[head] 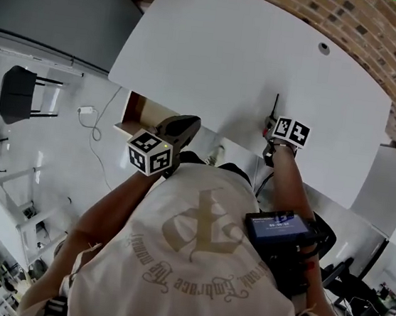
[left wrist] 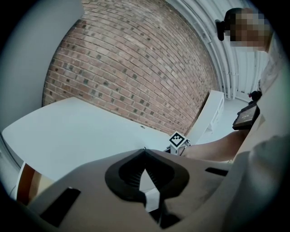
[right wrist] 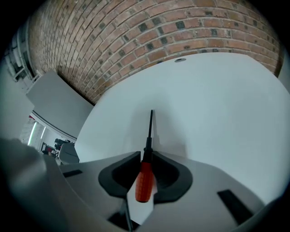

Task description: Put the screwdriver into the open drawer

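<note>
Red-handled screwdriver (right wrist: 144,182) is clamped in R tool (right wrist: 146,155) by tabletop's (right wrist: 217,99) near edge; L tool (left wrist: 145,150) is held, jaws together, near open drawer (head: 137,110).

Left: drawer (head: 142,115) under table (head: 232,51); right: screwdriver (right wrist: 146,158) on table.

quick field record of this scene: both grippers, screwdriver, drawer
right gripper: jaws closed on the screwdriver where its red handle meets the shaft
screwdriver: over the white table, tip toward the brick wall
left gripper: shut, empty, beside the drawer
drawer: open, under the table's edge, screwdriver not in it yet
</note>
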`<state>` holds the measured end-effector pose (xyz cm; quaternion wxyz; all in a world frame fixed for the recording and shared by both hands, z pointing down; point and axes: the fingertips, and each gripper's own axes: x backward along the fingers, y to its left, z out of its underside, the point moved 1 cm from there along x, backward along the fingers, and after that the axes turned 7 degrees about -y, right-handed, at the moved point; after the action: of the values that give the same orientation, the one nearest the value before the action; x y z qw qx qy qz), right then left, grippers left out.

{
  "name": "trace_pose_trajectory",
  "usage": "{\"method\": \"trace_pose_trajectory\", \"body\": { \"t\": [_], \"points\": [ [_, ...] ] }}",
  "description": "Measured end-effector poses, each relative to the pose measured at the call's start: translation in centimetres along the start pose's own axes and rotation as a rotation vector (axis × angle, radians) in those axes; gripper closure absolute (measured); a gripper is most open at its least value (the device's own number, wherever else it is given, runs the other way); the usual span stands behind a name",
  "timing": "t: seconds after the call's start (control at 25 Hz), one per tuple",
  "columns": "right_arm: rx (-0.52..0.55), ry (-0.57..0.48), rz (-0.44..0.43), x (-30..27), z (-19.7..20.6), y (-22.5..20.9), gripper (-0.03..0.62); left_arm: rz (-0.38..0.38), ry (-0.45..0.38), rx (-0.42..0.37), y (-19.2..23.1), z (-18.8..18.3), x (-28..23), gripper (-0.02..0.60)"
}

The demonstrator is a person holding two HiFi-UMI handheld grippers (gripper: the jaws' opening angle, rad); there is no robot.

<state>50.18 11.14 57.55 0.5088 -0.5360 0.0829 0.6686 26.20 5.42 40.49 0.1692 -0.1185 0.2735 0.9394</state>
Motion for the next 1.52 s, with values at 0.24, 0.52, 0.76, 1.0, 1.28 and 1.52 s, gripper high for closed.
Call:
{"method": "trace_pose_trajectory", "body": {
  "t": [0.24, 0.52, 0.76, 1.0, 1.28, 1.52],
  "points": [
    [-0.034, -0.027, -0.04, 0.4, -0.4, 0.4, 0.502, -0.01, -0.002, 0.009, 0.7, 0.0, 0.6, 0.562],
    [-0.014, -0.067, -0.126, 1.4, -0.8, 2.2, 0.502, -0.017, -0.021, 0.006, 0.4, 0.0, 1.1, 0.561],
    [-0.046, -0.109, -0.229, 2.5, -1.2, 4.6, 0.502, -0.037, -0.014, 0.008, 0.4, 0.4, 1.9, 0.561],
    [-0.09, -0.142, -0.357, 3.2, -0.6, 8.5, 0.502, -0.051, 0.005, 0.001, 0.6, 0.8, 3.3, 0.562],
    [-0.096, -0.126, -0.466, 3.4, 0.8, 12.5, 0.502, -0.112, 0.005, 0.014, 1.9, 0.9, 5.7, 0.563],
    [-0.094, -0.113, -0.541, 3.3, 1.3, 15.0, 0.502, -0.169, 0.002, 0.021, 3.1, 1.0, 7.6, 0.563]
  ]
}}
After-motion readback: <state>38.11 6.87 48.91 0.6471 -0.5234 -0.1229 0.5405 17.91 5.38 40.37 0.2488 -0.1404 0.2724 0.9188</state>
